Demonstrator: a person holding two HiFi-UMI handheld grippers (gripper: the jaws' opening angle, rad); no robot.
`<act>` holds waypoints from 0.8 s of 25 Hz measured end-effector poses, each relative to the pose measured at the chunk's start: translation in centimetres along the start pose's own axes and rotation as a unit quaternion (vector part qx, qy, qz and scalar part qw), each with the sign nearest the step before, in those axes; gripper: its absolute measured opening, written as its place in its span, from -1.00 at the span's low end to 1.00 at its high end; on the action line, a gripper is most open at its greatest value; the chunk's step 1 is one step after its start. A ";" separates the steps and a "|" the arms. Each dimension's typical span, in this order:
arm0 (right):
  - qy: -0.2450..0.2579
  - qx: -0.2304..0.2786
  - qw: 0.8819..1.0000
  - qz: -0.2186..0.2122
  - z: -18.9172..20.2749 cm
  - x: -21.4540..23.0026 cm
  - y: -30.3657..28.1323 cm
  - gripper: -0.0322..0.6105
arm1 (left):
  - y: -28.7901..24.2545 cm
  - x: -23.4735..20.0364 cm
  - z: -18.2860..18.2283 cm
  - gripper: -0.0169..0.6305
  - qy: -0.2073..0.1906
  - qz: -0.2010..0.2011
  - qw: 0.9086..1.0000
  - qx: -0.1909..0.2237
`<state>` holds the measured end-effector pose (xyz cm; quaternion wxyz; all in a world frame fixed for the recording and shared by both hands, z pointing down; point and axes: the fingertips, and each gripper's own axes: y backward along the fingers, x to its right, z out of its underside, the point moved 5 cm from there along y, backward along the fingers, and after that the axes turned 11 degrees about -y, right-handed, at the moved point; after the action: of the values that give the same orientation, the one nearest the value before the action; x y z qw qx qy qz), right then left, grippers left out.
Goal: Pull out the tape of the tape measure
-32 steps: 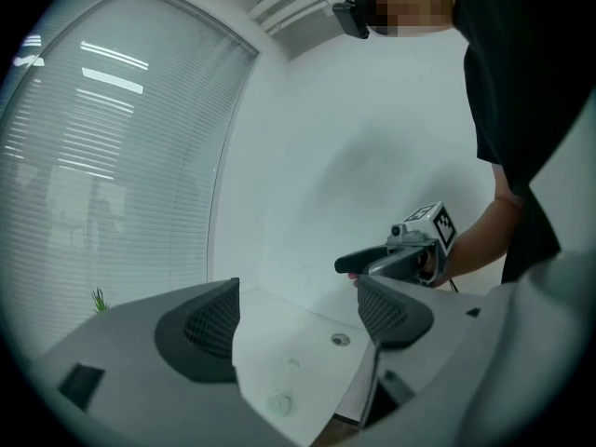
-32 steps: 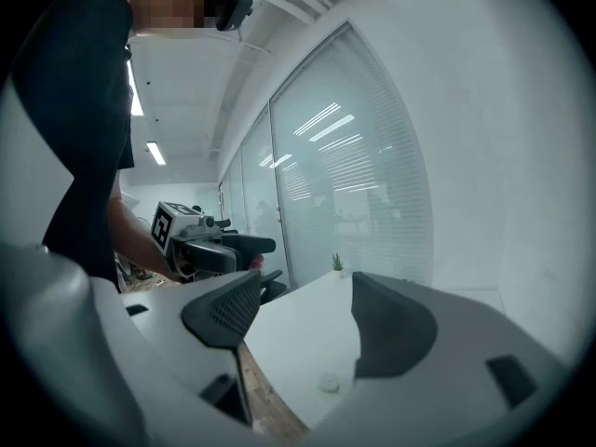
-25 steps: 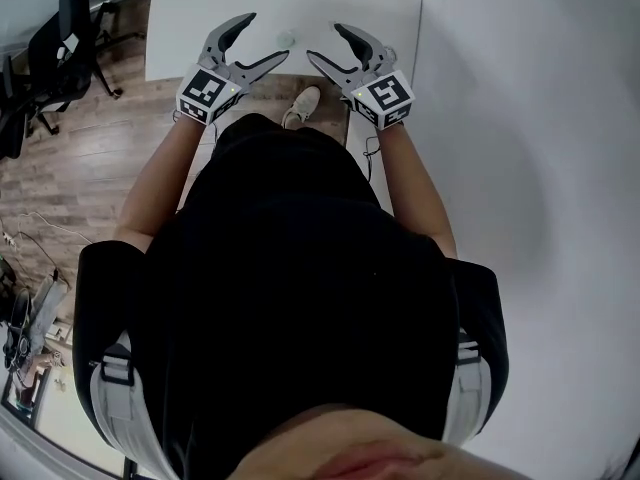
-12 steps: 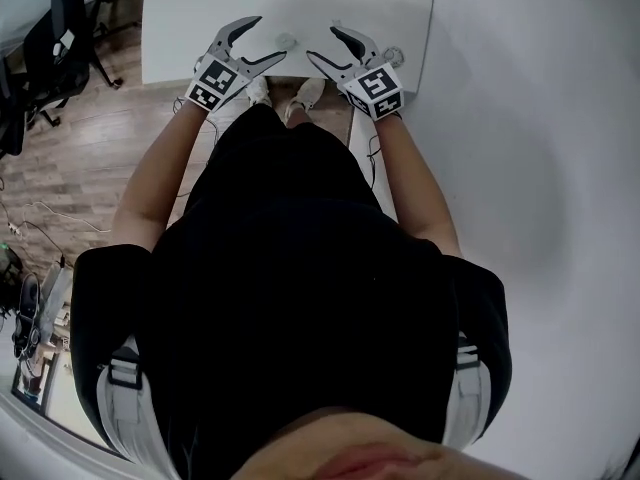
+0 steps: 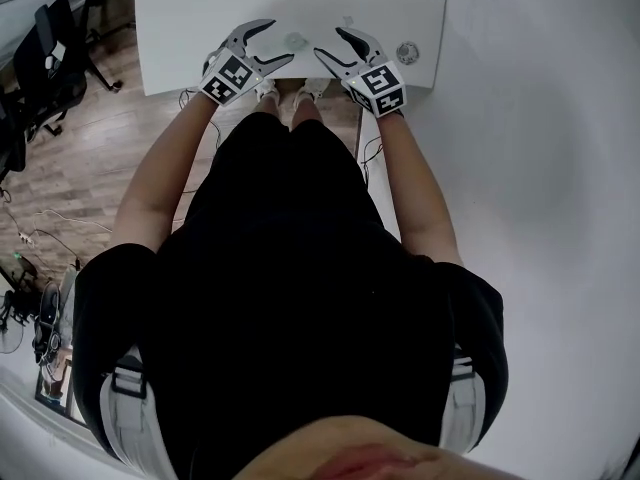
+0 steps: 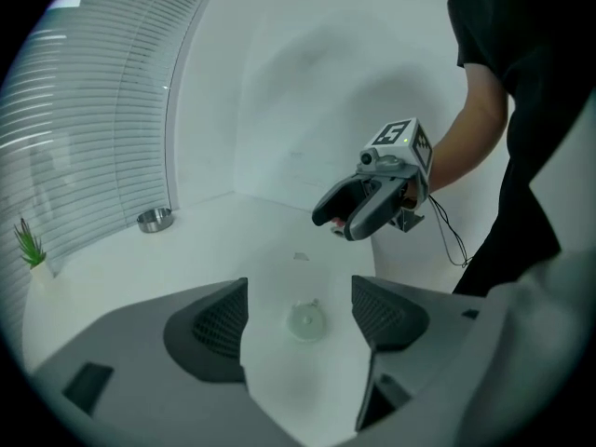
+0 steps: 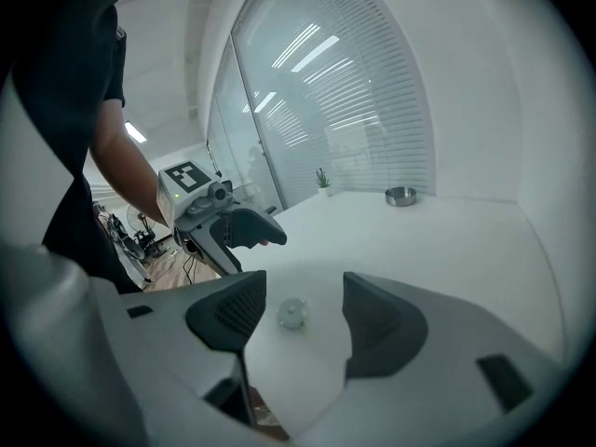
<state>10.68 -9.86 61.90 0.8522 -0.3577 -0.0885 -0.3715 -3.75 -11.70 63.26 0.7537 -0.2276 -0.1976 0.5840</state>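
The tape measure (image 5: pixel 295 40) is a small, pale, round disc lying flat on the white table (image 5: pixel 200 8) near its front edge. My left gripper (image 5: pixel 274 43) hovers just left of it and my right gripper (image 5: pixel 329 45) just right of it, and neither touches it. In the left gripper view the tape measure (image 6: pixel 304 321) lies on the table beyond the left gripper (image 6: pixel 299 287), with nothing between the pads. The right gripper view frames the tape measure (image 7: pixel 293 314) the same way below the right gripper (image 7: pixel 304 279). Both pairs of jaws have just been closing a little and still stand open.
A small metal bowl (image 5: pixel 407 52) sits at the table's right edge. A tiny pale scrap (image 6: pixel 300 256) lies further back on the table. A small potted plant (image 6: pixel 28 245) stands by the window blinds. Office chairs (image 5: pixel 50 48) stand on the wooden floor to the left.
Both grippers have sunk toward the tabletop and now sit closer on either side of the tape measure. Their jaws look slightly narrower than before.
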 end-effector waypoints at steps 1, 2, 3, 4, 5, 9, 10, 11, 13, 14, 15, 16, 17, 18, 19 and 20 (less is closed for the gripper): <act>-0.004 -0.001 1.000 0.002 0.6 0.3 -0.8 -0.12 | -0.5 -0.1 1.0 0.17 -0.003 0.006 1.000 -0.008; -0.006 -0.003 1.000 0.003 1.1 0.5 -1.6 -0.12 | -1.0 -0.2 2.0 0.15 -0.006 0.011 1.000 -0.015; -0.009 -0.005 1.000 0.003 1.6 0.7 -2.2 -0.12 | -1.4 -0.1 2.8 0.14 -0.007 0.018 1.000 -0.020; -0.011 -0.008 1.000 0.003 2.1 0.7 -2.6 -0.12 | -1.8 0.0 3.2 0.12 -0.006 0.024 0.999 -0.023; -0.012 -0.011 1.000 0.001 2.4 0.7 -2.8 -0.12 | -2.0 0.2 3.3 0.11 -0.006 0.030 0.999 -0.023; -0.020 -0.014 1.000 0.004 2.5 0.6 -2.8 -0.12 | -2.8 0.6 3.4 0.08 -0.010 0.043 0.999 -0.031; -0.023 -0.012 1.000 0.005 2.5 0.6 -2.8 -0.12 | -2.9 0.7 3.3 0.05 -0.012 0.046 0.998 -0.032; -0.025 -0.010 1.000 0.007 2.4 0.7 -2.8 -0.12 | -3.1 0.7 3.3 0.01 -0.015 0.049 0.998 -0.031; -0.034 -0.006 0.999 0.012 2.5 0.8 -3.1 -0.15 | -3.7 0.7 3.5 -0.05 -0.022 0.052 0.998 -0.032; -0.037 -0.006 0.999 0.013 2.8 0.9 -3.4 -0.15 | -4.2 0.7 3.9 -0.06 -0.025 0.054 0.998 -0.035; -0.038 -0.006 0.999 0.012 3.3 1.0 -3.7 -0.15 | -4.6 0.8 4.3 -0.06 -0.027 0.056 0.997 -0.038; -0.037 -0.007 0.999 0.009 3.8 1.0 -3.9 -0.15 | -5.0 0.9 4.6 -0.06 -0.028 0.058 0.997 -0.042; -0.037 -0.006 0.999 0.007 4.2 1.0 -4.1 -0.15 | -5.2 1.0 4.8 -0.05 -0.030 0.060 0.997 -0.045; -0.038 -0.005 0.999 0.006 4.3 0.9 -4.2 -0.15 | -5.3 1.1 4.9 -0.05 -0.032 0.062 0.996 -0.050; -0.040 -0.004 0.999 0.007 4.3 0.9 -4.2 -0.15 | -5.4 1.2 5.0 -0.05 -0.034 0.064 0.996 -0.054; -0.042 -0.002 0.999 0.008 4.3 0.8 -4.2 -0.15 | -5.4 1.2 5.1 -0.05 -0.036 0.065 0.996 -0.058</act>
<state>8.83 -9.34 67.67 0.8496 -0.3758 -0.1205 -0.3498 -2.07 -11.12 70.59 0.6920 -0.2622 -0.2436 0.6269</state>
